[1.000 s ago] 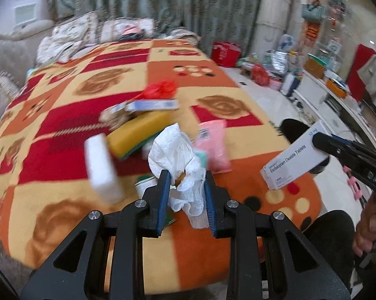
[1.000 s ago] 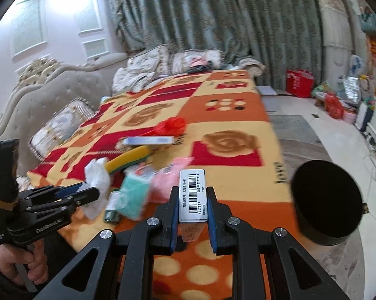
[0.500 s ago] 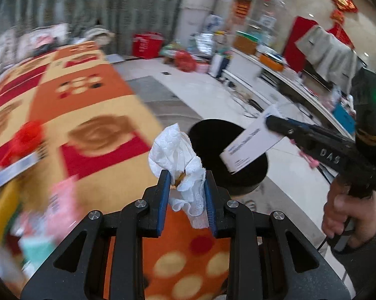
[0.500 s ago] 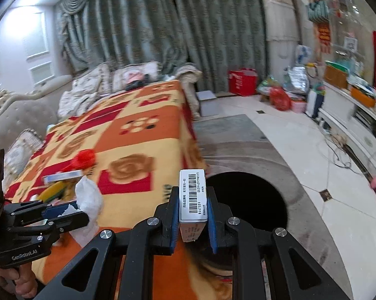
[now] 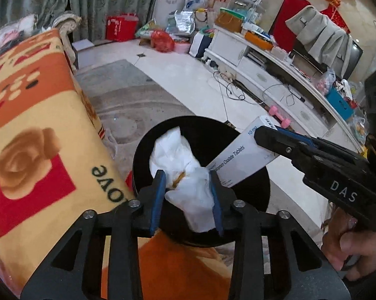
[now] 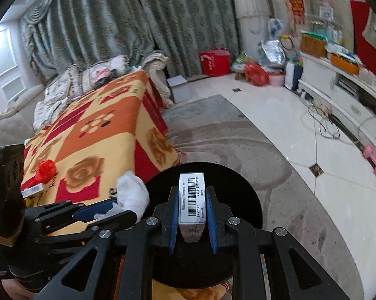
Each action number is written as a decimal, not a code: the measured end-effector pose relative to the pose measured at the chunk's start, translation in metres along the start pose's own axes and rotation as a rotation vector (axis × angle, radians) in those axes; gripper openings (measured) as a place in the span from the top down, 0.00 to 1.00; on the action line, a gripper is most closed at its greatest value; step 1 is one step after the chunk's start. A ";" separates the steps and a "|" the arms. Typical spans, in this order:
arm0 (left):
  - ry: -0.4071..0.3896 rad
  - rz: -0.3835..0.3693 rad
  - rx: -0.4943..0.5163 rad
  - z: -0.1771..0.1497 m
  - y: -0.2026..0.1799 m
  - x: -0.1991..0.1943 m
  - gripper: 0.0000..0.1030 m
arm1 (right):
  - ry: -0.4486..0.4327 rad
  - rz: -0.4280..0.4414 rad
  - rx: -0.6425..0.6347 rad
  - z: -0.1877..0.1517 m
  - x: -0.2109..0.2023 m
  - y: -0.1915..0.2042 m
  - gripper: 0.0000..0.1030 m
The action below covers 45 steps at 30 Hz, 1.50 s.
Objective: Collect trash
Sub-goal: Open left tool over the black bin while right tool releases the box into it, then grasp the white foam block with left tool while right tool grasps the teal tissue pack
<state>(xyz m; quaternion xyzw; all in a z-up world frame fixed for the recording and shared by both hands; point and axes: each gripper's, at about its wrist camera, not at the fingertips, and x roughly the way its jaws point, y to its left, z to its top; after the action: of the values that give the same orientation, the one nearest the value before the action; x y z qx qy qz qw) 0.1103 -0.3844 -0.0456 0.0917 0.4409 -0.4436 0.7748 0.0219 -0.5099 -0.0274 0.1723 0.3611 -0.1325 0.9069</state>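
Observation:
My left gripper (image 5: 187, 182) is shut on a crumpled white tissue (image 5: 178, 160) and holds it over the round black bin (image 5: 200, 135) on the floor. My right gripper (image 6: 191, 197) is shut on a white tablet box (image 6: 191, 200) with a barcode, also above the bin (image 6: 248, 200). In the left wrist view the box (image 5: 243, 155) comes in from the right, held by the right gripper (image 5: 263, 135). In the right wrist view the tissue (image 6: 133, 195) and the left gripper (image 6: 108, 212) are at the left.
The bed with an orange, red and yellow blanket (image 5: 32, 130) is close on the left of the bin. A red scrap (image 6: 45, 171) and a small box (image 6: 34, 190) lie on it. A white TV cabinet (image 5: 275, 75), cables (image 5: 238, 92) and pink dumbbells (image 5: 279, 116) are to the right.
Both grippers have swung right, away from the trash pile on the bed, and now hold the tissue and the tablet box directly above the black bin.

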 end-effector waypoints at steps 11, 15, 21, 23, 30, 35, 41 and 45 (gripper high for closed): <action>-0.062 0.069 -0.075 -0.019 0.020 -0.056 0.48 | -0.017 0.038 0.054 -0.005 -0.009 0.006 0.64; -0.124 0.132 -0.088 -0.046 0.028 -0.108 0.48 | -0.012 0.075 0.020 -0.011 -0.022 0.040 0.64; -0.176 0.246 -0.156 -0.103 0.060 -0.176 0.47 | 0.016 0.168 -0.076 -0.032 -0.034 0.110 0.48; -0.193 0.301 -0.170 -0.126 0.076 -0.198 0.47 | 0.020 0.193 -0.109 -0.042 -0.036 0.135 0.36; -0.229 0.471 -0.301 -0.194 0.147 -0.251 0.45 | 0.096 0.290 -0.184 -0.080 -0.025 0.199 0.35; -0.225 0.531 -0.397 -0.221 0.191 -0.266 0.45 | 0.157 0.355 -0.202 -0.102 -0.012 0.232 0.35; -0.227 0.515 -0.447 -0.229 0.210 -0.262 0.44 | 0.219 0.462 -0.199 -0.117 0.005 0.274 0.35; -0.193 0.526 -0.453 -0.228 0.219 -0.246 0.45 | 0.263 0.512 -0.185 -0.124 0.019 0.301 0.33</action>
<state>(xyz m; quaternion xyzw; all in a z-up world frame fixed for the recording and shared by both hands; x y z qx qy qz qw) 0.0883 0.0154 -0.0476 -0.0142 0.4143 -0.1266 0.9012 0.0694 -0.1894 -0.0595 0.1899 0.4307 0.1572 0.8682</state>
